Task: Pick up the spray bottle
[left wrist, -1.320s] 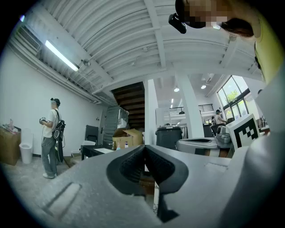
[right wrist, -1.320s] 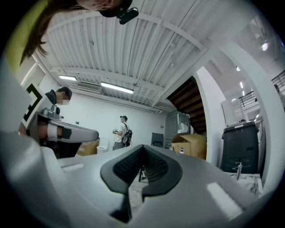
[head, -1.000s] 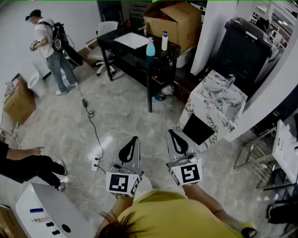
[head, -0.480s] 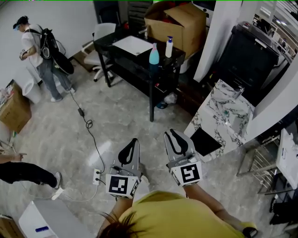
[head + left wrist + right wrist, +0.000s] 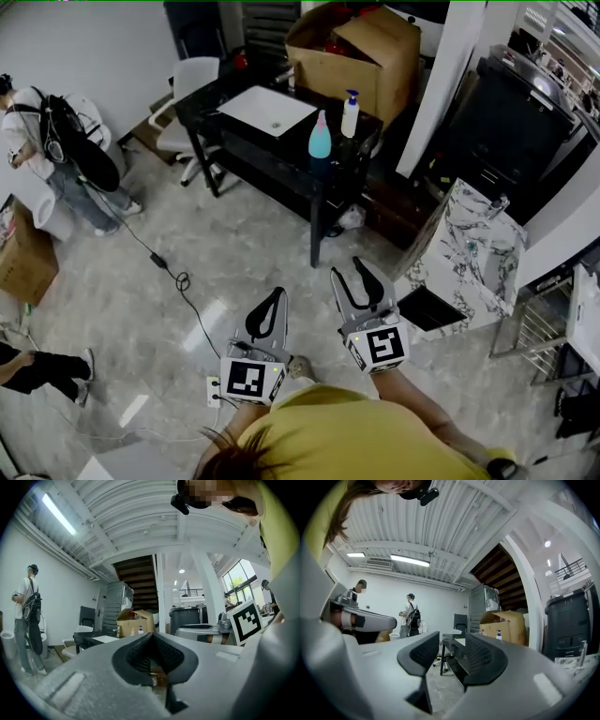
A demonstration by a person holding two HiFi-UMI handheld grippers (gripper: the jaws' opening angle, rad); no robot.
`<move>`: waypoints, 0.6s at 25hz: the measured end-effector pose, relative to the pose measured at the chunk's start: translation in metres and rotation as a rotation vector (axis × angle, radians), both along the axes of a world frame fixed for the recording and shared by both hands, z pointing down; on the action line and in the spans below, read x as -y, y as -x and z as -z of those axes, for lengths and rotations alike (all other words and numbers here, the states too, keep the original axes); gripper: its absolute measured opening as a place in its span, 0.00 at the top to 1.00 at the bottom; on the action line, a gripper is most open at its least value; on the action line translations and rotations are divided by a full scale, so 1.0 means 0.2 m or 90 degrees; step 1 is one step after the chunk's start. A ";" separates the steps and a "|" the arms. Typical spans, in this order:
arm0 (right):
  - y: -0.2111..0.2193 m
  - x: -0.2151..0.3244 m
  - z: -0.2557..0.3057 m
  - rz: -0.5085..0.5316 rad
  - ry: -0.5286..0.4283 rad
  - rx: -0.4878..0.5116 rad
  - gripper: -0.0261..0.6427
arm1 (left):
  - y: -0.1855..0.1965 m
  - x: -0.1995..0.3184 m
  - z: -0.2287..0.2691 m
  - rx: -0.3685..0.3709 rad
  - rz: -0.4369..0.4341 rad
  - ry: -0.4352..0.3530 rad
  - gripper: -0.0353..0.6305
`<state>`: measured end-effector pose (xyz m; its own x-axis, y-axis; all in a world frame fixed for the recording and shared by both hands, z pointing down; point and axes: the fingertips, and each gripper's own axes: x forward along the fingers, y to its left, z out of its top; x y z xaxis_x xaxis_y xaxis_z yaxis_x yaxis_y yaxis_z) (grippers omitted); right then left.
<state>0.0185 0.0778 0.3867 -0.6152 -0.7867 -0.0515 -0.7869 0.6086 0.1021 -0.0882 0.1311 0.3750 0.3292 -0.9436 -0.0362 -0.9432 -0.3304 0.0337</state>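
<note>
The left gripper [image 5: 276, 294] has its jaws pressed together with nothing between them. Just beside it at 3 o'clock, the right gripper [image 5: 347, 270] has jaws that are opening, with only air in the gap. Both aim toward 12 o'clock, where a black metal table [image 5: 208, 97] stands well apart from them. On its near corner stand a teal tapered plastic bottle [image 5: 320, 138] and, at that bottle's 1 o'clock, a white plastic bottle with a blue head [image 5: 350, 114]. Which one is the sprayer is unclear. A person carrying a black backpack [image 5: 56, 150] stands at 10 o'clock.
</note>
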 end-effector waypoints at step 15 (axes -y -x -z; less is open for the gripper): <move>0.22 0.52 -0.12 -0.027 0.031 -0.017 0.67 | 0.18 0.55 -0.10 -0.036 -0.045 0.011 0.94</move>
